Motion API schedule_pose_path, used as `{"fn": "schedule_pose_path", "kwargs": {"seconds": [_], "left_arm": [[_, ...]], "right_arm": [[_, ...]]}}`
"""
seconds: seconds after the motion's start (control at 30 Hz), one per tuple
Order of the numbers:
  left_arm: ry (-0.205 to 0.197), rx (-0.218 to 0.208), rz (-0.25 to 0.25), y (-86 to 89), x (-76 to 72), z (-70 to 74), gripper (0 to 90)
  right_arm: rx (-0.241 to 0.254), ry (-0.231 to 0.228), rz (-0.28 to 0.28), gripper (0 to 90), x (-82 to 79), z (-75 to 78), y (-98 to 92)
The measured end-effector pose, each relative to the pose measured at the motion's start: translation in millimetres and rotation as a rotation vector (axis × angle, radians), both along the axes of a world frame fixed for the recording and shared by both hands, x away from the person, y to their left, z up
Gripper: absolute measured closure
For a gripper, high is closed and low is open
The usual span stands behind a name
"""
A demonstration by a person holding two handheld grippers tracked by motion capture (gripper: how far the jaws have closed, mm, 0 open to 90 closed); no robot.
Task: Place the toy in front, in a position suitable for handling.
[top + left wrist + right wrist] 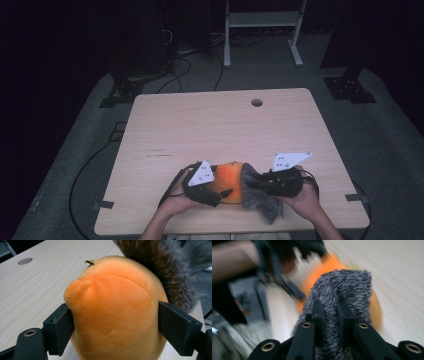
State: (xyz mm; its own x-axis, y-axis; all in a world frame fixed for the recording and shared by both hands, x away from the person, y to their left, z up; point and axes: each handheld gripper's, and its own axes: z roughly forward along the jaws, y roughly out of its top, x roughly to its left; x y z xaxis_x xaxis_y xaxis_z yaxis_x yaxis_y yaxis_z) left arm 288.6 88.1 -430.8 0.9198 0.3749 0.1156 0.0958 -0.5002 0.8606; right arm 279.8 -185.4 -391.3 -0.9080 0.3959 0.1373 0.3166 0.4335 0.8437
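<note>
An orange plush toy [228,178] shaped like a rounded fruit sits near the table's front edge, between both hands. My left gripper [113,322] is shut on it, a black jaw pressing into each side of the orange plush toy [112,312]. A grey furry cloth [259,197] drapes over the toy's right side and hangs toward the table's edge. My right gripper [329,315] is shut on a fold of the grey furry cloth [342,287], with the orange toy [324,270] blurred behind it. In the high view my right gripper [252,183] meets the cloth from the right.
The wooden table [200,130] stretches away bare behind the toy, with a round cable hole [256,102] near its far edge. Cables lie on the dark floor at left, and a white metal frame [262,30] stands beyond the table.
</note>
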Motion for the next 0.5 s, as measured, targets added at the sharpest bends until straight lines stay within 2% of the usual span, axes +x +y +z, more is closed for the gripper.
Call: {"fn": "schedule_pose_path", "kwargs": {"seconds": [0.07, 0.1, 0.2, 0.27, 0.37, 0.4, 0.47, 0.5], "left_arm": [[-0.009, 0.012, -0.001, -0.6, -1.3, 1.2, 18.4], [-0.009, 0.012, -0.001, -0.3, -1.3, 1.6, 18.5], [0.008, -0.006, 0.012, 0.4, -0.1, 1.8, 18.8], [0.01, -0.006, 0.02, -0.4, 0.5, 1.8, 18.8], [-0.003, -0.005, 0.006, -3.4, -1.8, 1.9, 18.7], [-0.008, -0.01, -0.001, -4.6, -2.7, 1.4, 18.7], [-0.017, -0.009, -0.01, -6.3, -4.7, 0.8, 18.7], [-0.012, -0.012, -0.009, -5.9, -4.5, 0.9, 18.7]], "right_arm": [[-0.015, -0.024, 0.007, 77.4, -1.9, 3.0, 6.9], [-0.049, -0.026, -0.001, 77.4, -0.8, -0.9, 9.3], [-0.098, 0.001, -0.03, 77.7, 6.1, -14.8, 3.3], [-0.116, 0.0, -0.063, 77.7, 6.8, -14.1, -2.4], [-0.034, -0.012, -0.036, 77.5, 0.5, -2.8, -1.2], [-0.021, -0.026, -0.023, 77.3, -1.9, 1.2, 2.4], [-0.031, -0.044, -0.016, 77.0, -4.9, 5.3, 10.6], [-0.061, -0.059, -0.02, 77.0, -5.1, 4.7, 14.0]]}}
